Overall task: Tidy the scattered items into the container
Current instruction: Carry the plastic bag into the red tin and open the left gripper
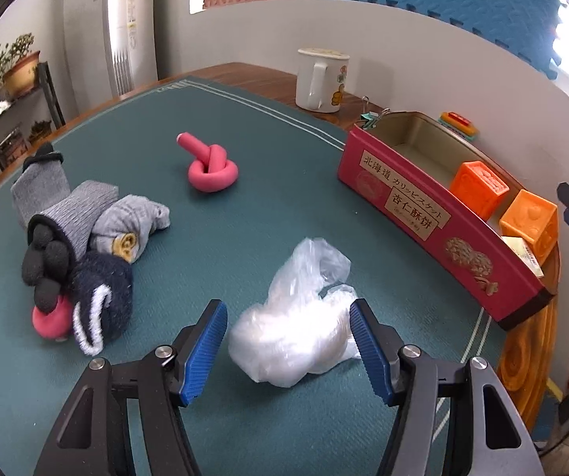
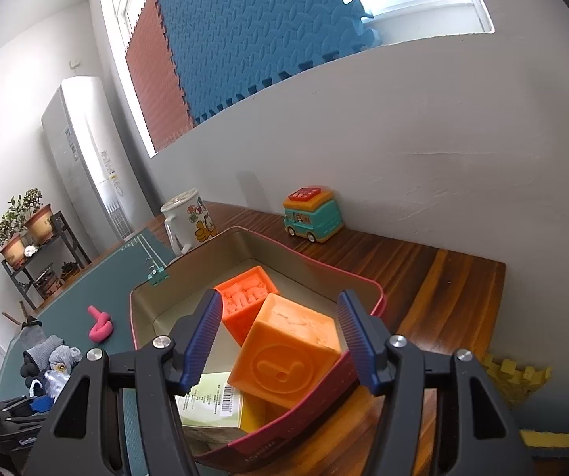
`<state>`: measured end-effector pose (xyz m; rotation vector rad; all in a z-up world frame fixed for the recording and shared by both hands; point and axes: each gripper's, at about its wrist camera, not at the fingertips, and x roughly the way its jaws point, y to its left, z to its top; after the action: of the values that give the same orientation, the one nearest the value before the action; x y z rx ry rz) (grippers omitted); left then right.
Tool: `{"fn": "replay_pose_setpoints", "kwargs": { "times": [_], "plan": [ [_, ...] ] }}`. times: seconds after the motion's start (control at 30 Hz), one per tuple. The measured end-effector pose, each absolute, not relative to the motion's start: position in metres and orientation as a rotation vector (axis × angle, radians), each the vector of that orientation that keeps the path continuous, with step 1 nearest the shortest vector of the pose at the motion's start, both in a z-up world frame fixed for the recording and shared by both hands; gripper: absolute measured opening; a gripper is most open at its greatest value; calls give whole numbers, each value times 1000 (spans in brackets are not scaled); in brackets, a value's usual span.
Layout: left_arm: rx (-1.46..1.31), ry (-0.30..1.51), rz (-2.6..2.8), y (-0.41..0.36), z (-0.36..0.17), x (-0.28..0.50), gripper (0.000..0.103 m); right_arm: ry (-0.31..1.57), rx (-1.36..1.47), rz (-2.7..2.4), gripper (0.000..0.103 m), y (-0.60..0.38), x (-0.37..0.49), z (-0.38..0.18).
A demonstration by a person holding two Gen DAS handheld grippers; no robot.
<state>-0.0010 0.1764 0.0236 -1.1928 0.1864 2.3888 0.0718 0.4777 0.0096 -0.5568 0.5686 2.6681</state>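
The red tin container (image 1: pixel 435 214) stands at the right of the green mat; it also shows in the right wrist view (image 2: pixel 379 297). In it lie two orange cubes (image 2: pixel 284 357) (image 2: pixel 244 297) and a pale green box (image 2: pixel 213 404). A crumpled clear plastic bag (image 1: pixel 296 333) lies on the mat between the fingers of my open left gripper (image 1: pixel 288 353). A knotted pink foam tube (image 1: pixel 211 166) and a pile of socks and gloves (image 1: pixel 74 234) lie further left. My right gripper (image 2: pixel 280 341) is open and empty above the tin.
A white mug (image 1: pixel 320 79) and binder clips (image 1: pixel 371 117) stand behind the tin. A toy van (image 2: pixel 312 218) stands on the wooden table (image 2: pixel 443 277) by the wall. A plant shelf (image 1: pixel 6 99) and an air conditioner stand beyond the table.
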Motion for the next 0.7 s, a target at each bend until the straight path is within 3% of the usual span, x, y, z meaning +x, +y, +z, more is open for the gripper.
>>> {"fn": "replay_pose_setpoints", "kwargs": {
  "times": [0.03,0.27,0.7],
  "plan": [
    [-1195,184,2385,177,22,-1,59,566,-554,2666,65,478,73,10],
    [-1170,206,2388,179,27,8,40,560,-548,2668,65,477,74,11],
    [-1005,141,2362,223,81,0,39,568,-502,2654,65,485,83,14]
  ]
}}
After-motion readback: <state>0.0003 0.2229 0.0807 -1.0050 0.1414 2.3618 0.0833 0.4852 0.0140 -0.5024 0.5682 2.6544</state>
